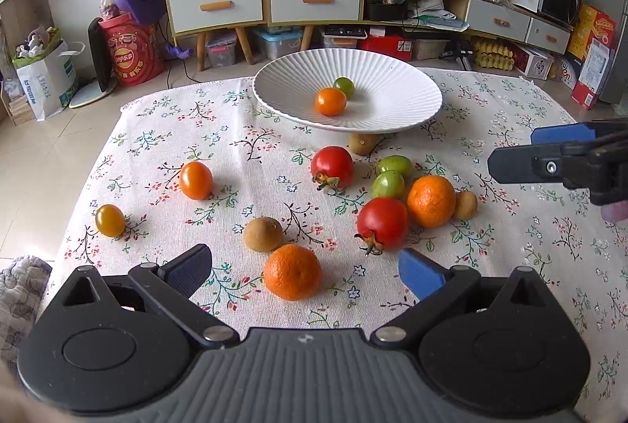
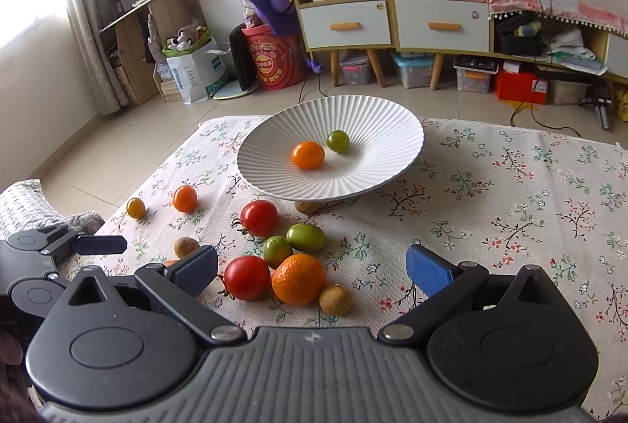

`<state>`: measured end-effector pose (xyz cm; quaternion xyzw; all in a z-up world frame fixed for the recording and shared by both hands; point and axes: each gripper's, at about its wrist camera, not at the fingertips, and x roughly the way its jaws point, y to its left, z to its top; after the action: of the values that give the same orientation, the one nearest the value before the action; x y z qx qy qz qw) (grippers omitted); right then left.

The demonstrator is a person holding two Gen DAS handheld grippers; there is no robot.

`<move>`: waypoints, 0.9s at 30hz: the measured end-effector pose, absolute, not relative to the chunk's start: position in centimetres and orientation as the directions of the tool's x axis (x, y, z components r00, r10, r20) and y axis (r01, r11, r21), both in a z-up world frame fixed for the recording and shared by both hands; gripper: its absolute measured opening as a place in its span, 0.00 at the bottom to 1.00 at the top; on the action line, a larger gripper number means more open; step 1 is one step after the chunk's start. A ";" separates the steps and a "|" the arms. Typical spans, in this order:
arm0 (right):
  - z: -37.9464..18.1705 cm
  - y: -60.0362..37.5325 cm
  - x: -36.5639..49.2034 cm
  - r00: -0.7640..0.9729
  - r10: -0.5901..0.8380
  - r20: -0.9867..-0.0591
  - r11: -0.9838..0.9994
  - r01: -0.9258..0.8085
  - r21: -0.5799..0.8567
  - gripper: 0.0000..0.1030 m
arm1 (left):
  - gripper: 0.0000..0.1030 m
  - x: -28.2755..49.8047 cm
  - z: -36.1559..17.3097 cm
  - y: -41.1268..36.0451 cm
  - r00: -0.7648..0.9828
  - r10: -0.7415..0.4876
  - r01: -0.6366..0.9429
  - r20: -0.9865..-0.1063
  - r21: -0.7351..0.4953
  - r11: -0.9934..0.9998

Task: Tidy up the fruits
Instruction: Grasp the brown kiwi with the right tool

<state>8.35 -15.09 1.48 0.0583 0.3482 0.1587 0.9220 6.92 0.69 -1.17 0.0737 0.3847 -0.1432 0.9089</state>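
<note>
A white ribbed plate [image 1: 400, 85] [image 2: 376, 124] on a floral cloth holds an orange tomato [image 1: 330, 101] [image 2: 308, 155] and a small green one [image 1: 344, 86] [image 2: 338, 141]. Loose fruit lies in front of it. My left gripper [image 1: 304, 268] is open, with a mandarin [image 1: 292, 271] lying between its fingers, untouched; a brown kiwi [image 1: 263, 233] is just beyond. My right gripper [image 2: 312, 271] is open above a red tomato [image 2: 247, 277], a mandarin [image 2: 299, 279] and a small kiwi [image 2: 335, 299]. The right gripper [image 1: 522, 156] also enters the left wrist view from the right.
More fruit is scattered: red tomatoes [image 1: 333, 167] [image 1: 382, 222], two green tomatoes [image 1: 388, 184], an orange tomato [image 1: 195, 180] and a yellow one [image 1: 110, 220] at left. Another kiwi [image 1: 363, 144] lies under the plate. The table's far edge drops to a tiled floor with cabinets behind.
</note>
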 end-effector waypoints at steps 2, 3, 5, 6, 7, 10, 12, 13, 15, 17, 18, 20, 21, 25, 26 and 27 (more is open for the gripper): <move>1.4 -14.7 7.6 0.704 0.348 -0.620 0.937 -0.283 0.205 0.99 | 0.99 6.3 -1.2 1.1 0.667 -0.210 0.317 -0.715 0.018 0.948; 1.3 -14.5 7.3 0.701 0.357 -0.618 0.933 -0.301 0.198 0.99 | 0.99 6.0 -1.3 1.4 0.668 -0.213 0.316 -0.713 0.012 0.949; 1.2 -14.2 6.5 0.696 0.369 -0.615 0.926 -0.331 0.181 0.99 | 0.99 5.5 -1.3 1.8 0.668 -0.221 0.315 -0.711 0.001 0.949; 1.1 -14.0 6.1 0.694 0.376 -0.614 0.922 -0.348 0.172 0.99 | 0.99 5.3 -1.4 2.1 0.667 -0.225 0.315 -0.710 -0.005 0.949; 1.0 -13.8 5.8 0.691 0.382 -0.614 0.918 -0.362 0.163 0.99 | 0.99 5.0 -1.4 2.3 0.667 -0.227 0.313 -0.710 -0.010 0.950; 0.7 -13.3 4.7 0.681 0.396 -0.616 0.907 -0.393 0.149 0.99 | 0.99 4.3 -1.6 3.0 0.664 -0.238 0.314 -0.709 -0.024 0.949; 0.6 -13.0 4.1 0.674 0.408 -0.615 0.900 -0.412 0.145 0.99 | 0.99 3.8 -1.8 3.3 0.664 -0.240 0.317 -0.709 -0.023 0.948; 0.5 -12.9 3.7 0.670 0.416 -0.615 0.894 -0.423 0.144 0.99 | 0.99 3.6 -1.9 3.5 0.664 -0.240 0.319 -0.708 -0.022 0.947; 0.3 -12.7 3.0 0.666 0.425 -0.613 0.888 -0.439 0.139 0.99 | 0.99 3.2 -2.1 3.9 0.663 -0.241 0.320 -0.709 -0.023 0.947; 0.0 -12.5 2.3 0.663 0.436 -0.608 0.878 -0.461 0.127 0.99 | 0.99 2.9 -2.4 4.2 0.659 -0.244 0.322 -0.712 -0.026 0.946; -0.1 -12.4 1.9 0.663 0.442 -0.605 0.873 -0.474 0.118 0.99 | 0.99 2.7 -2.5 4.3 0.657 -0.245 0.323 -0.713 -0.028 0.946; -0.5 -12.2 1.3 0.657 0.454 -0.603 0.861 -0.498 0.106 0.99 | 0.99 2.5 -2.7 4.4 0.658 -0.256 0.333 -0.708 -0.032 0.943; -0.7 -12.0 0.9 0.650 0.461 -0.604 0.853 -0.513 0.098 0.99 | 0.99 2.3 -2.8 4.5 0.663 -0.262 0.339 -0.702 -0.032 0.940; -1.5 -11.3 -0.6 0.619 0.483 -0.619 0.820 -0.568 0.073 0.99 | 0.99 1.9 -3.7 4.5 0.677 -0.265 0.356 -0.686 -0.009 0.934; -1.7 -11.1 -0.9 0.612 0.489 -0.622 0.812 -0.580 0.067 0.99 | 0.99 1.8 -3.9 4.5 0.677 -0.266 0.359 -0.687 -0.008 0.933; -1.9 -11.0 -1.2 0.605 0.493 -0.625 0.803 -0.592 0.060 0.99 | 0.99 1.8 -4.0 4.5 0.676 -0.267 0.361 -0.687 -0.007 0.933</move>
<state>-1.24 -10.95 -1.86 -0.0768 0.3239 0.3040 0.8926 1.79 4.49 -4.00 0.0644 0.3639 -0.1720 0.9132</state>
